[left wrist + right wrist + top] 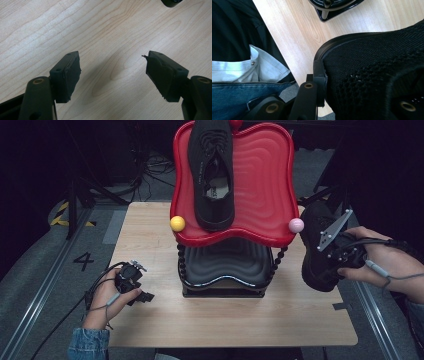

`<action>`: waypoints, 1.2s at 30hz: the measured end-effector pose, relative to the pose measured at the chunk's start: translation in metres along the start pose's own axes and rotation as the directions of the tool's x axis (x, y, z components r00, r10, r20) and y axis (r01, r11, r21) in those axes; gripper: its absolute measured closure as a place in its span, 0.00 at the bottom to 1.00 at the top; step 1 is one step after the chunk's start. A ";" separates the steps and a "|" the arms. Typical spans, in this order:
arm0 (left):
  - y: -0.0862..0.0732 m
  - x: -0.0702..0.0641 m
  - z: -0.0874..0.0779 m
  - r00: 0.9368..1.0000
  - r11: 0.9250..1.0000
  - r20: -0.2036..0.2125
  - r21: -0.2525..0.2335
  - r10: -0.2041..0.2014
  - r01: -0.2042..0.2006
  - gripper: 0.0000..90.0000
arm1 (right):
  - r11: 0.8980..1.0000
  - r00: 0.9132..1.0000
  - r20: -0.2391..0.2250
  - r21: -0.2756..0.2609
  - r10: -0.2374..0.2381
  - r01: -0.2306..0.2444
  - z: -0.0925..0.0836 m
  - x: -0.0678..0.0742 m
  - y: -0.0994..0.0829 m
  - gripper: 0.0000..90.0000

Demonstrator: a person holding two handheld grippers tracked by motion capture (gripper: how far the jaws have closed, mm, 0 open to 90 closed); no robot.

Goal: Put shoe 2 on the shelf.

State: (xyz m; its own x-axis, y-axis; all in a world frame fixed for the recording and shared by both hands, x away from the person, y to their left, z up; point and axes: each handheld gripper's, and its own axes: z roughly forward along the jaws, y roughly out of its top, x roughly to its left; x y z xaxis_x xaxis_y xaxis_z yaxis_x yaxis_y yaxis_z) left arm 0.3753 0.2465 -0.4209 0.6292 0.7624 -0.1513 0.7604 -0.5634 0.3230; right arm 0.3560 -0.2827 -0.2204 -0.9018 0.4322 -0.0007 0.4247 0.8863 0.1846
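A black knit shoe [212,175] lies lengthwise on the left part of the red top tray [265,180] of a two-tier rack. A second black shoe [315,240] hangs in the air past the rack's right side, over the table's right edge, with my right gripper [327,255] shut on it. In the right gripper view the shoe's [374,75] mesh side sits between the jaws of that gripper [364,85]. My left gripper [142,295] rests low on the table at the left. It stands open [113,72] with bare wood between its pads.
The rack's black lower tray [225,262] sits on the wooden table [150,235]. A yellow ball [177,223] and a pink ball [296,225] cap the red tray's front corners. The rack's base [332,7] and the person's jeans [242,100] appear in the right gripper view.
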 end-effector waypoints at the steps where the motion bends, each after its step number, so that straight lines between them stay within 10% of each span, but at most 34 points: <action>1: 0.000 0.000 0.000 1.000 1.000 0.004 0.006 0.001 -0.001 0.31 | 1.000 1.000 0.002 -0.001 -0.002 0.002 -0.003 0.000 0.000 0.92; 36: -0.003 -0.003 0.004 1.000 1.000 0.012 0.017 0.009 -0.009 0.30 | 1.000 0.997 0.078 -0.018 -0.012 0.013 -0.092 0.002 0.029 0.92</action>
State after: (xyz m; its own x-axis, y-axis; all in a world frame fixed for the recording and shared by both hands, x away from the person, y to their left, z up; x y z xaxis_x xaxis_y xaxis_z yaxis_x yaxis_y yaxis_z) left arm 0.3718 0.2441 -0.4255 0.6378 0.7535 -0.1596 0.7574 -0.5758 0.3080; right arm 0.3592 -0.2719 -0.1246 -0.8977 0.4335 -0.0793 0.4113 0.8887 0.2025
